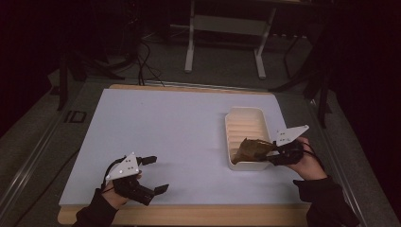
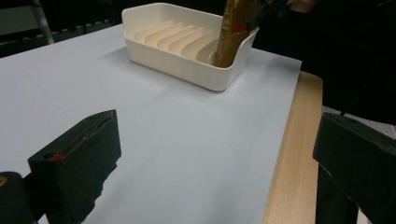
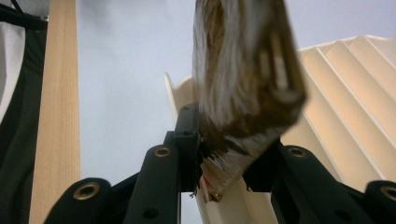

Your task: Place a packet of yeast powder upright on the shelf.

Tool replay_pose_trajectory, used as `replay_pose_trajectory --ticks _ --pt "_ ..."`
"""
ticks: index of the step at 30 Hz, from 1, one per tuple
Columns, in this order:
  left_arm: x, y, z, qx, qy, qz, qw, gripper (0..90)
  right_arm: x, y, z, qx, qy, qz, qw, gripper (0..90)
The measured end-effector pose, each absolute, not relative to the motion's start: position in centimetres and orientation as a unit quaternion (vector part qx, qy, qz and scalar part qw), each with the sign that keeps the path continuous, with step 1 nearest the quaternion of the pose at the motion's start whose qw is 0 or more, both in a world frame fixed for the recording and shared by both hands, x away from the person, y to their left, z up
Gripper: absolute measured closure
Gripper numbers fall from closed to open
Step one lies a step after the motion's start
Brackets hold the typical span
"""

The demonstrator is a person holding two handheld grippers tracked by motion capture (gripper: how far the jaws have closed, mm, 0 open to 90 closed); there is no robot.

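Your right gripper (image 1: 278, 152) clamps the brown packet (image 1: 249, 150) upright over the rack's (image 1: 246, 117) near end; left gripper (image 1: 153, 174) open, well apart.

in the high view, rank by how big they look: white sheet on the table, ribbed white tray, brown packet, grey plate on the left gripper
1. white sheet
2. ribbed white tray
3. brown packet and grey plate on the left gripper: too alike to rank.

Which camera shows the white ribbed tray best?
The high view: the whole tray shows from above, ribs and rim. The left gripper view shows it slanted, farther off. The right gripper view shows part of its ribs behind the brown packet.
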State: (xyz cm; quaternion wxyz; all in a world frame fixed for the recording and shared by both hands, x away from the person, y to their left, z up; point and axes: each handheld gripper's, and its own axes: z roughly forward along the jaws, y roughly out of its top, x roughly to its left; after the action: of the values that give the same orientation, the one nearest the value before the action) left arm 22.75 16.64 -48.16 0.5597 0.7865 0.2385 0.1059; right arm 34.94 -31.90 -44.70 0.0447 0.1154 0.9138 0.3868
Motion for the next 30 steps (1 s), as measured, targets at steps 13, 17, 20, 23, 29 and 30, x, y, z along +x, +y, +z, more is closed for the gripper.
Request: replay_pose_trajectory --ticks 13,17,20,23,29,30 --pt "22.7 16.5 -48.3 0.789 0.235 0.102 0.558 1.9 34.5 -31.8 -43.0 0.168 0.907 0.382 0.051 56.5" --pt "22.7 16.4 -48.3 0.789 0.235 0.099 0.559 1.9 34.0 -31.7 -41.6 0.169 0.904 0.388 0.066 53.7" --pt "22.7 16.4 -48.2 0.789 0.233 0.099 0.560 1.9 33.6 -31.6 -40.4 0.163 0.902 0.391 0.080 52.5" --pt "22.6 16.4 -48.2 0.789 0.231 0.099 0.560 1.9 33.3 -31.7 -39.2 0.159 0.899 0.397 0.093 52.0" --pt "22.6 16.4 -48.1 0.790 0.230 0.100 0.560 1.9 32.9 -31.7 -36.8 0.154 0.888 0.416 0.119 51.8" --pt "22.6 16.4 -48.1 0.790 0.230 0.100 0.560 1.9 32.8 -31.7 -36.5 0.154 0.886 0.420 0.119 51.8"
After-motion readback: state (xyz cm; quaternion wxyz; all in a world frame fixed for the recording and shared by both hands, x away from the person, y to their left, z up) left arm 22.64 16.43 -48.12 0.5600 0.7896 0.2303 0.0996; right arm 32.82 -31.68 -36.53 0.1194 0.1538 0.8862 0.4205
